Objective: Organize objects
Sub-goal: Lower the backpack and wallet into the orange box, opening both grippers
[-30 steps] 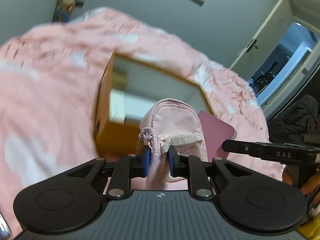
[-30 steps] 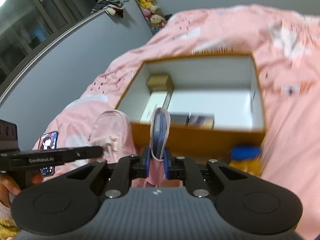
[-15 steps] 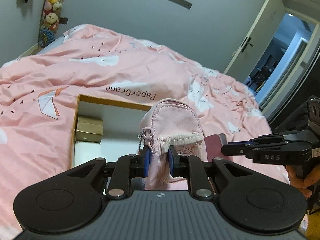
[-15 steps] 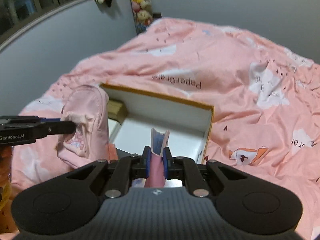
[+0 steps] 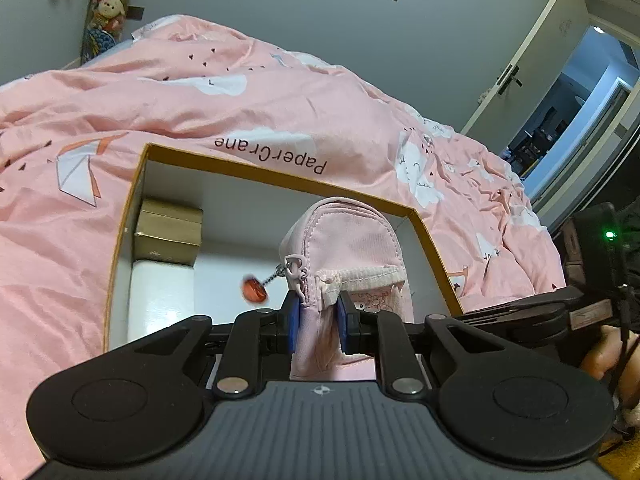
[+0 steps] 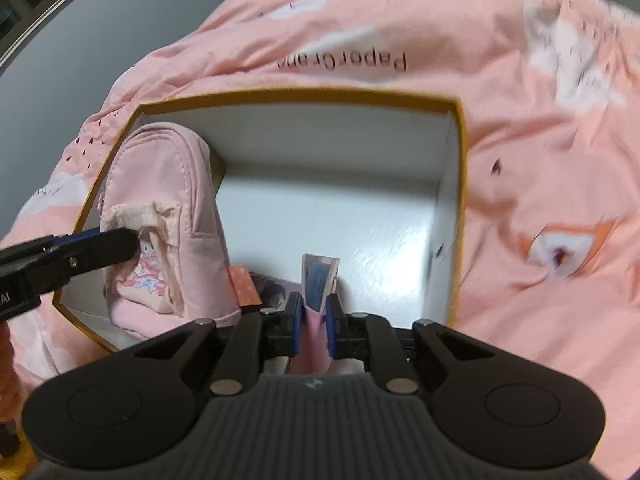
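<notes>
My left gripper [image 5: 318, 322] is shut on a small pink backpack-shaped pouch [image 5: 348, 240] and holds it over the open orange-rimmed box [image 5: 280, 176]; a red charm [image 5: 253, 292] swings from its zipper. The pouch also shows in the right wrist view [image 6: 168, 208], at the left side of the box [image 6: 304, 94], with the left gripper's fingers [image 6: 100, 250] on it. My right gripper [image 6: 313, 326] is shut on a thin pink-and-blue card pack [image 6: 319, 280], held upright over the box's near edge.
The box lies on a bed with a pink quilt [image 5: 240, 92]. Inside it are a gold carton [image 5: 168, 230], a white box [image 5: 160, 300] and flat printed items [image 6: 260, 288]. An open door [image 5: 560, 92] is at the right, plush toys [image 5: 108, 0] on the far wall.
Both grippers have moved forward and down over the box with their loads. The pouch now hangs inside the box's outline, and its charm swings out to the left.
</notes>
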Action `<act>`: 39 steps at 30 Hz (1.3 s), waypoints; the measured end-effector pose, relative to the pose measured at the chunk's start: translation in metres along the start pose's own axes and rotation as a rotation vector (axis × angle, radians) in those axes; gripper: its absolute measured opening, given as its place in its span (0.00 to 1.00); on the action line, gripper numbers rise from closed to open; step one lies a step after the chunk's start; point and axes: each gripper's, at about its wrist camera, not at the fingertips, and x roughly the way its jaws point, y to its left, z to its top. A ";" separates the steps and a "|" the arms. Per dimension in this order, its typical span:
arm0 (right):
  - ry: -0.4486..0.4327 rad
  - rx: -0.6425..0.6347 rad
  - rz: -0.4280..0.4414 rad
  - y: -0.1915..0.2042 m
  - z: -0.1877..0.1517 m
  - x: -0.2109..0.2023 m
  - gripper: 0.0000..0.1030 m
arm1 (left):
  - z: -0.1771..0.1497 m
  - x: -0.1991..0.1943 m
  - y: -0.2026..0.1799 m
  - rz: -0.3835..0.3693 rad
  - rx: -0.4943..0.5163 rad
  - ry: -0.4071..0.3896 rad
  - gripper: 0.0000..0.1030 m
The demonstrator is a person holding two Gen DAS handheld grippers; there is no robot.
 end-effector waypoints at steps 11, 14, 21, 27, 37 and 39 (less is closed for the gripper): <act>0.068 -0.160 -0.194 0.018 0.003 0.018 0.15 | -0.001 0.007 0.011 -0.007 -0.034 0.026 0.21; 0.075 -0.270 -0.278 0.030 -0.004 0.024 0.17 | -0.001 0.007 0.012 -0.005 -0.038 0.032 0.21; 0.155 -0.356 -0.266 0.040 -0.014 0.044 0.16 | -0.003 0.013 0.013 0.000 -0.045 0.061 0.21; 0.058 -0.315 -0.286 0.039 -0.016 0.024 0.19 | -0.001 0.015 0.013 0.002 -0.051 0.074 0.21; -0.344 -0.200 -0.407 0.029 -0.038 -0.070 0.46 | -0.001 0.050 -0.030 -0.049 -0.007 0.161 0.21; -0.393 -0.177 -0.430 0.027 -0.040 -0.072 0.50 | -0.004 0.061 -0.039 -0.050 -0.003 0.190 0.21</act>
